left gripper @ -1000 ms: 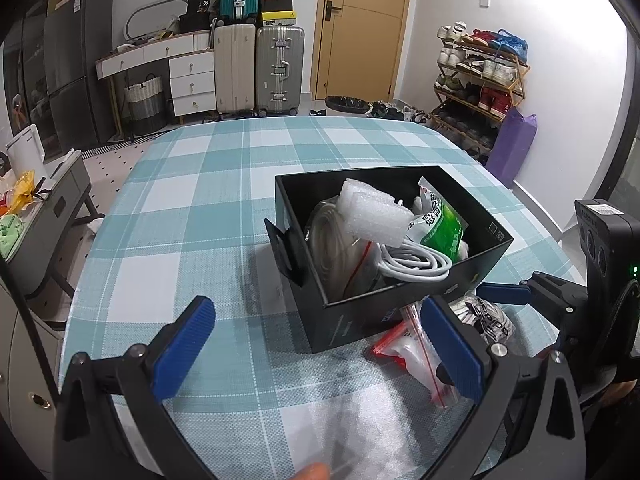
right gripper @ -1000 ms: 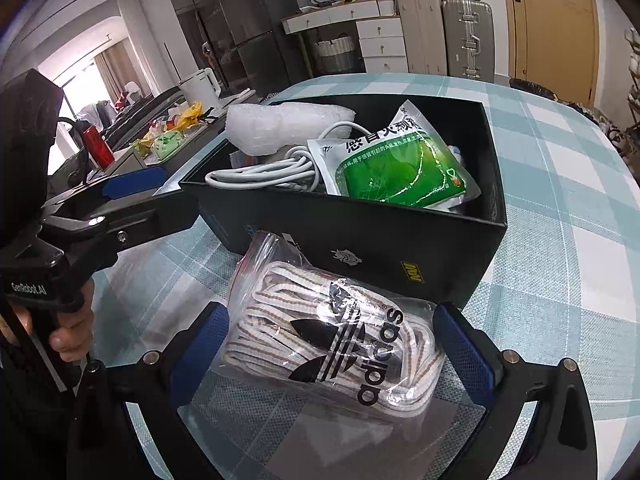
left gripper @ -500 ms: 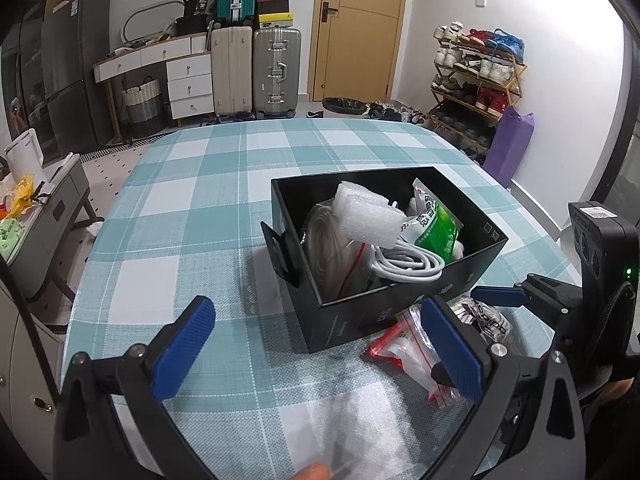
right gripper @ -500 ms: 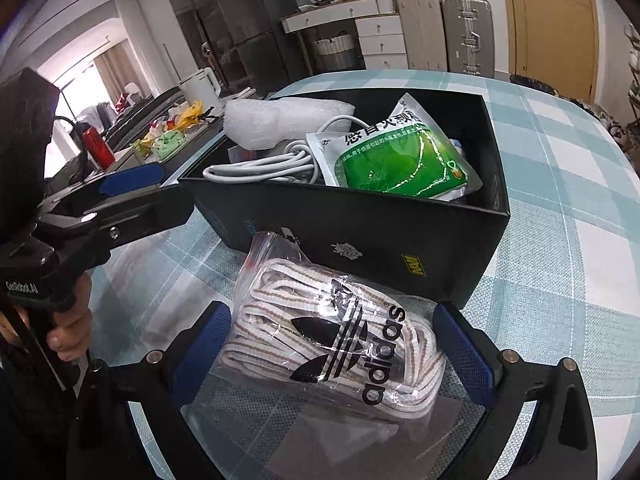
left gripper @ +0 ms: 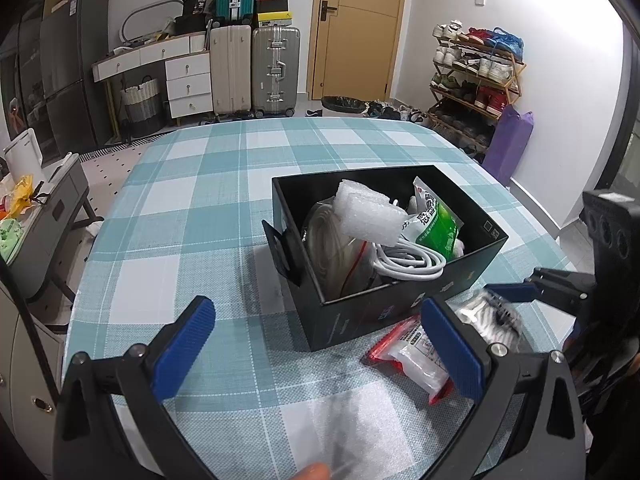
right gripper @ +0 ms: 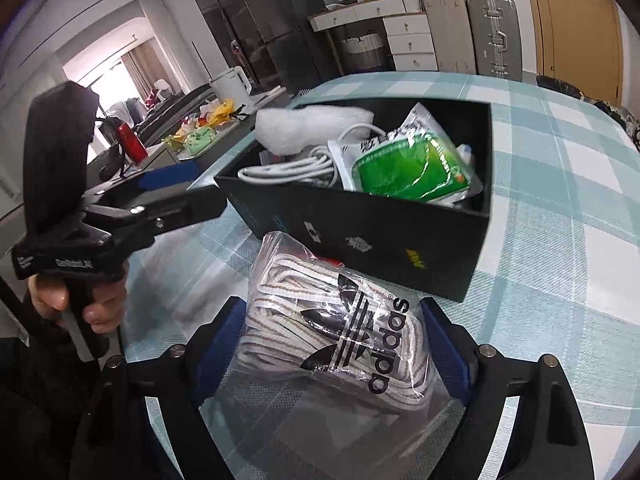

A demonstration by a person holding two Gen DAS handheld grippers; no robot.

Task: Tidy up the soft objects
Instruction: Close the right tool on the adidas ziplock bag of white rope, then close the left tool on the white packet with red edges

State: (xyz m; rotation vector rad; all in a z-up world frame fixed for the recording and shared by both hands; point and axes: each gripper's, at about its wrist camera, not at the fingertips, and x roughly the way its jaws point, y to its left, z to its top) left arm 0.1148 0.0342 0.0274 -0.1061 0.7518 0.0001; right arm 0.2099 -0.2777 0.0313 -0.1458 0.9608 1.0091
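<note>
1. Already packed: the black box (left gripper: 400, 280) on the checked worktop (left gripper: 208, 216) holds a white foam roll (left gripper: 368, 220), a coiled white cable (left gripper: 412, 260), a green-and-white pouch (left gripper: 436, 224) and a clear bag of pale coiled cord (left gripper: 332, 252). In the left wrist view the box sits at about 1 o'clock from the left tool (left gripper: 316, 344), near the worktop's middle.

2. Still outside: two soft items lie on the worktop just beside the box's near wall. One is the adidas bag of striped laces (right gripper: 340, 320); the other is a red-edged zip bag (left gripper: 412, 356) with white contents, at about 3 o'clock from the left tool and partly behind its right finger.

3. Right tool (right gripper: 340, 340): its blue pads (right gripper: 224, 320) flank the adidas bag on both sides and look to be touching or nearly touching it. I cannot tell whether they grip it yet. The bag appears tilted up towards the box at 12 o'clock, its far end near the box wall.

4. Left tool: spread wide and holding nothing, hovering over bare worktop.

5. My judgement: the task is well past half. The laces bag seems to be the item in hand, the red-edged bag is left, and the crowded box leaves little room.
</note>
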